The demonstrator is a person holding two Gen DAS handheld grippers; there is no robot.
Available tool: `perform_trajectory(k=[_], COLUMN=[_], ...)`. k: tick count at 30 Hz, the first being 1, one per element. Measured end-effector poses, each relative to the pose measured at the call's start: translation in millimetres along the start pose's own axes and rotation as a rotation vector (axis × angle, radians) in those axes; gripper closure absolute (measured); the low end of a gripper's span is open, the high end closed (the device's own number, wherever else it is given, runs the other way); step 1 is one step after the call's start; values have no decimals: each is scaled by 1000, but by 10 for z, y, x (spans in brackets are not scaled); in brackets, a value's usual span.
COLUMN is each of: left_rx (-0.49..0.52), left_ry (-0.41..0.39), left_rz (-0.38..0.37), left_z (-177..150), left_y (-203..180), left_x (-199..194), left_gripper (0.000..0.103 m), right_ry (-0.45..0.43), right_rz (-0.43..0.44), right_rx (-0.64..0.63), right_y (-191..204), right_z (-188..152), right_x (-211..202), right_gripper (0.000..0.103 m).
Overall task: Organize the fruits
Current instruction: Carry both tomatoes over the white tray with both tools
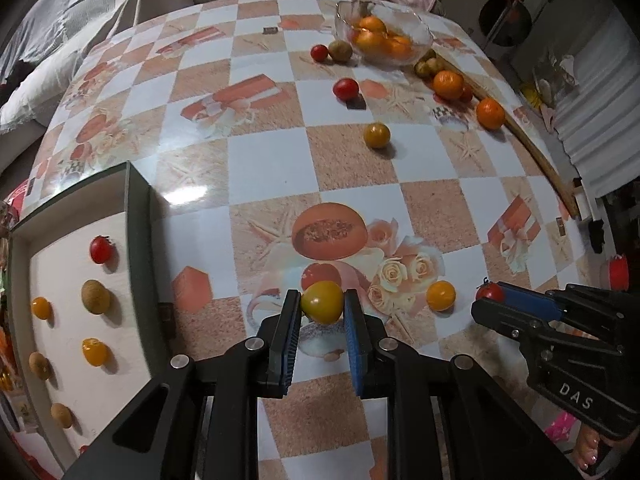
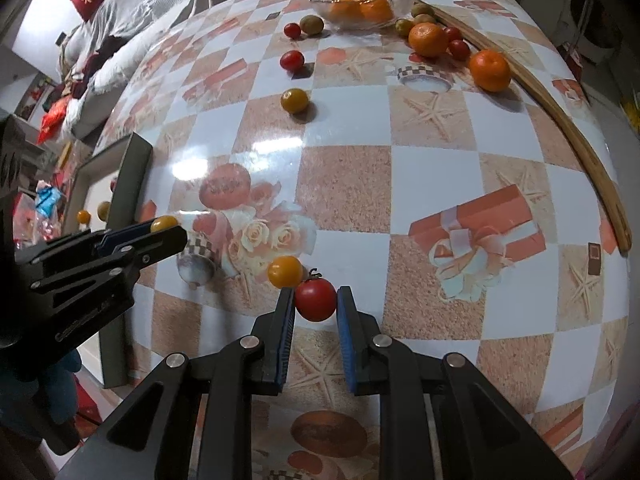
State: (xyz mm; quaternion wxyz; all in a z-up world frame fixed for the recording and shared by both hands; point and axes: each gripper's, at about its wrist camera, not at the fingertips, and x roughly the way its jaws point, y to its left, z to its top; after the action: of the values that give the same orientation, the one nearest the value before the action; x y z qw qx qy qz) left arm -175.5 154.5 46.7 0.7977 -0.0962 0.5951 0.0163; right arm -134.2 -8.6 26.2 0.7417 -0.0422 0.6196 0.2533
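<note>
My left gripper (image 1: 322,306) is shut on a yellow tomato (image 1: 322,301), held just above the checked table; it also shows in the right wrist view (image 2: 164,223). My right gripper (image 2: 315,303) is shut on a red tomato (image 2: 316,299), seen from the left wrist view (image 1: 490,292) too. An orange-yellow tomato (image 2: 285,272) lies on the table just left of the red one. A white tray (image 1: 132,216) at the left holds several small fruits. A glass bowl (image 1: 420,32) of oranges stands at the far end.
Loose fruits lie on the far table: a red tomato (image 1: 345,88), a yellow one (image 1: 377,135), two oranges (image 1: 448,84) (image 1: 490,113), a red tomato (image 1: 319,52) and a greenish fruit (image 1: 341,50). A wooden stick (image 2: 560,120) runs along the right edge.
</note>
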Motion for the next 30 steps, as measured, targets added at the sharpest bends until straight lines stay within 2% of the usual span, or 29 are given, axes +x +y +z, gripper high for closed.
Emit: perform_trajectory(k=[13,30], left_rx=[-54,-179], left_ry=[-38,-97], left_rz=[20,86], left_z=[-60,-303], left_y=[260,785], left_x=[-274,-590], left_gripper=[80,80], right_ry=[-16,-9], right_rz=[20,55], right_rx=[-40,-204], right_y=[241,911], right_z=[147,357], right_x=[-92,-51], right_gripper=[80,80])
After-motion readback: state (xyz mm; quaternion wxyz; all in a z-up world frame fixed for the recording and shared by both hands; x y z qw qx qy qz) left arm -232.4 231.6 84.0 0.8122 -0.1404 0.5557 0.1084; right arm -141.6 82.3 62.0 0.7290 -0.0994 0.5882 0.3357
